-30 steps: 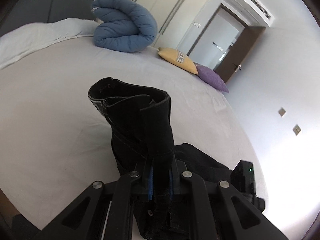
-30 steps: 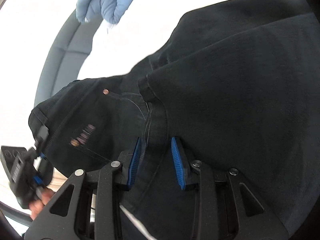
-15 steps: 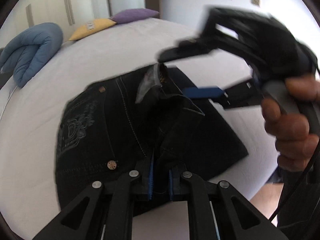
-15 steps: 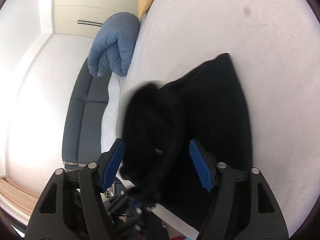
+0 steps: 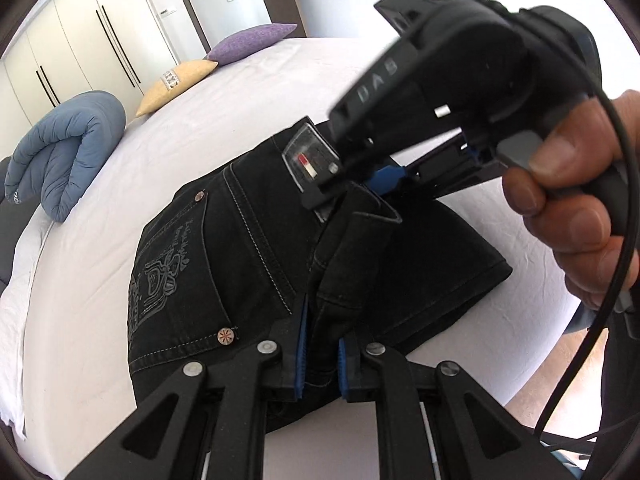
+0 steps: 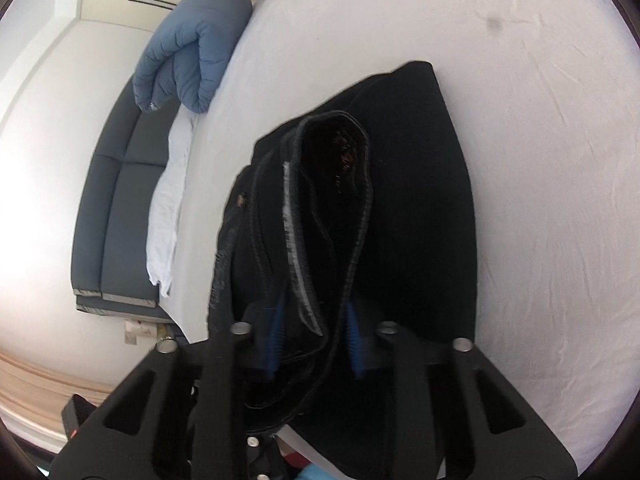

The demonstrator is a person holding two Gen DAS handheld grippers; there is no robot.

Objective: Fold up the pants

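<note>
Black pants (image 5: 224, 264) lie folded at the bed's (image 5: 248, 92) near edge, lower centre. Left tongs (image 5: 320, 352) pinch a waistband fold. Right tongs (image 6: 316, 340), jaws just closing, clamp bunched denim. Bare sheet stretches beyond toward blue duvet (image 5: 64, 148).

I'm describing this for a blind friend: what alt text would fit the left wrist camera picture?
Black pants lie on a white bed, their waistband pinched by the left gripper at the bottom of the picture. A hand brings the right gripper onto the waistband further along. A blue duvet and two cushions lie behind.
</note>
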